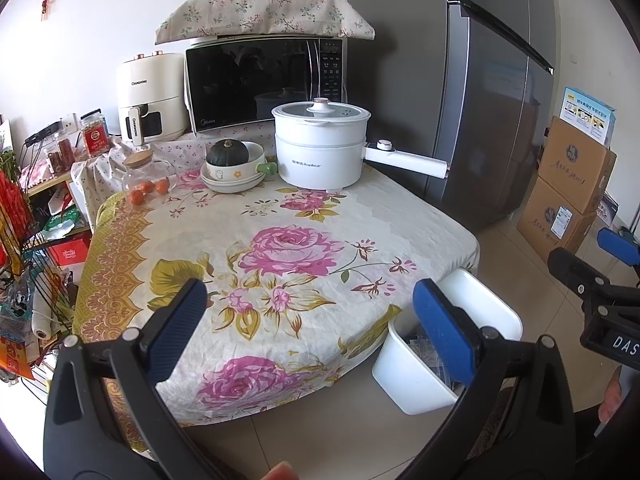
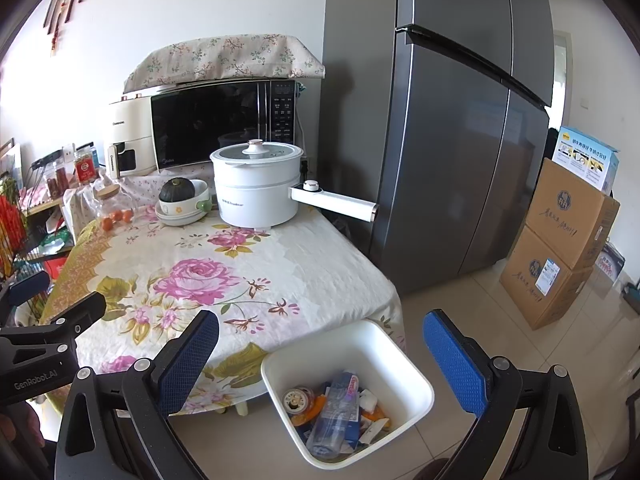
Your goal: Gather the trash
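Your near tabletop point(image 1: 280, 216) lies bare; the pot point(image 1: 320, 148), bowls point(image 1: 234, 170) and jar point(image 1: 146, 176) crowd its far edge.

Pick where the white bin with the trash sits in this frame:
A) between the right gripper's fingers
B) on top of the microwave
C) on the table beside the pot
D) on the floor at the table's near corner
D: the white bin, holding a plastic bottle and wrappers, stands on the floor tiles by the table corner, below the open right gripper.
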Demonstrator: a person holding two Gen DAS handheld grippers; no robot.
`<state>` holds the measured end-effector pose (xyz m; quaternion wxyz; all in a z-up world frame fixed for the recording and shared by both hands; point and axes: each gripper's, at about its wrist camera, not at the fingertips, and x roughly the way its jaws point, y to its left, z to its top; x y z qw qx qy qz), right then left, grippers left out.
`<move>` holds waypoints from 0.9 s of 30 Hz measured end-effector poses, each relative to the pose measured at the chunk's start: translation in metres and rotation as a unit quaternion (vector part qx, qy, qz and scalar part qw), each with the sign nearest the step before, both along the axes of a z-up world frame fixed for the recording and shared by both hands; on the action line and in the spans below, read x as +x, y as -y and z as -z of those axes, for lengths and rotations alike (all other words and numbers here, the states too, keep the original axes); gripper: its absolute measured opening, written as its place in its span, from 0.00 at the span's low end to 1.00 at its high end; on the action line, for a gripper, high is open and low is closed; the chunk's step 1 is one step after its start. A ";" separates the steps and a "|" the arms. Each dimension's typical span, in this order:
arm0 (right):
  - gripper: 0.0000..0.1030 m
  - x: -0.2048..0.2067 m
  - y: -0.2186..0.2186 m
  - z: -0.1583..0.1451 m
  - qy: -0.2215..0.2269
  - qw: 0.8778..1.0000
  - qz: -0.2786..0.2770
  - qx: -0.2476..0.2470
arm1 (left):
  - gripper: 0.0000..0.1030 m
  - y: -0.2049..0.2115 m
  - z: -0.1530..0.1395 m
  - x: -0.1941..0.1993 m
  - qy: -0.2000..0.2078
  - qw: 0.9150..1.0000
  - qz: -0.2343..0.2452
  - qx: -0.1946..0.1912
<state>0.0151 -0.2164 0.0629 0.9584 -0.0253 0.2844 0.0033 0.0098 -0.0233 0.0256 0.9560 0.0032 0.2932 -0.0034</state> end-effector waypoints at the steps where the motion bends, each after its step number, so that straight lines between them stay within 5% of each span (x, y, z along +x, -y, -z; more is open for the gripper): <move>1: 1.00 0.000 0.000 0.000 0.000 1.000 0.000 0.000 | 0.99 0.000 0.000 0.000 0.000 1.000 0.000 0.000; 27: 1.00 -0.001 0.003 0.004 -0.002 1.000 0.001 -0.003 | 0.99 0.002 -0.002 0.000 0.000 1.000 0.005 -0.004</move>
